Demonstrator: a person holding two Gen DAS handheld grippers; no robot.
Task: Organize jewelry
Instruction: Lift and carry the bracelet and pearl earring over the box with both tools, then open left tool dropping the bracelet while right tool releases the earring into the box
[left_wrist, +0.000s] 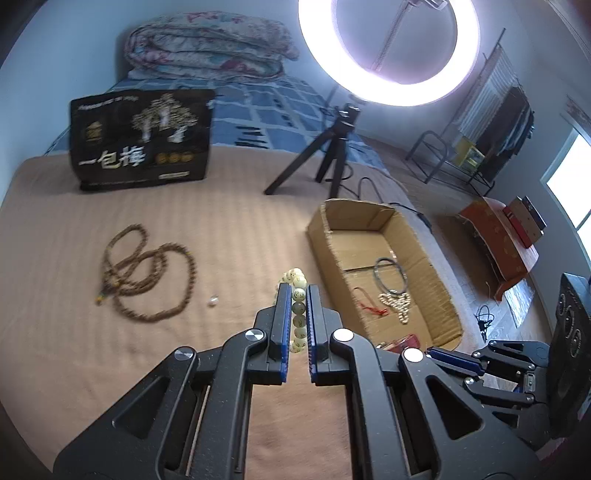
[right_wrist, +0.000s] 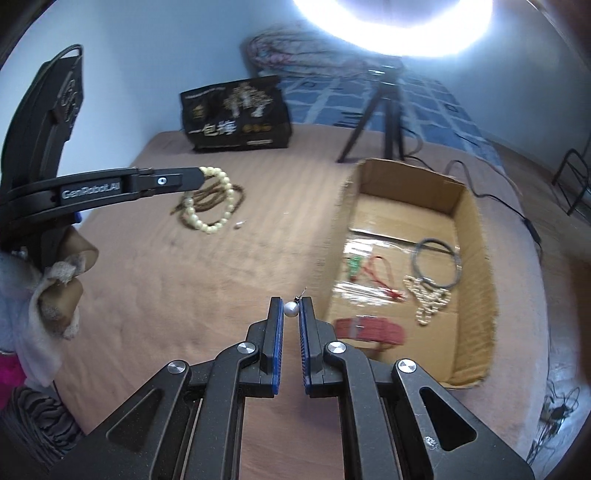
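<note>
Right now your left tongs (left_wrist: 295, 291) are nearly pressed together, pinching a cream bead bracelet (left_wrist: 298, 310) between the blue pads; the strand runs down the narrow gap and its upper loop pokes out past the tips at twelve o'clock. From the right wrist view the same bracelet (right_wrist: 212, 201) hangs in a loop off the end of the left tongs (right_wrist: 199, 175), lifted clear of the brown blanket (right_wrist: 184, 295).

Your right tongs (right_wrist: 291, 304) are closed just as tightly, nipping a small pearl earring (right_wrist: 290, 309) right at the tips, with its thin wire hook sticking up at about one o'clock. In the left wrist view the right tongs (left_wrist: 430, 350) show only from the side at four o'clock, so their grip cannot be read there.

On the blanket, at about ten o'clock from the left tongs, lies a long brown bead necklace (left_wrist: 144, 273) in loose coils, and a second small pearl (left_wrist: 212, 301) sits just beside it, towards the tongs.

The open cardboard box (left_wrist: 436, 288) stands at two o'clock from the left tongs. Inside it rest a dark ring bangle (left_wrist: 404, 275), a gold bead piece (left_wrist: 399, 302) touching the bangle, a red cord (left_wrist: 373, 308) and a red strap (right_wrist: 373, 328).
</note>
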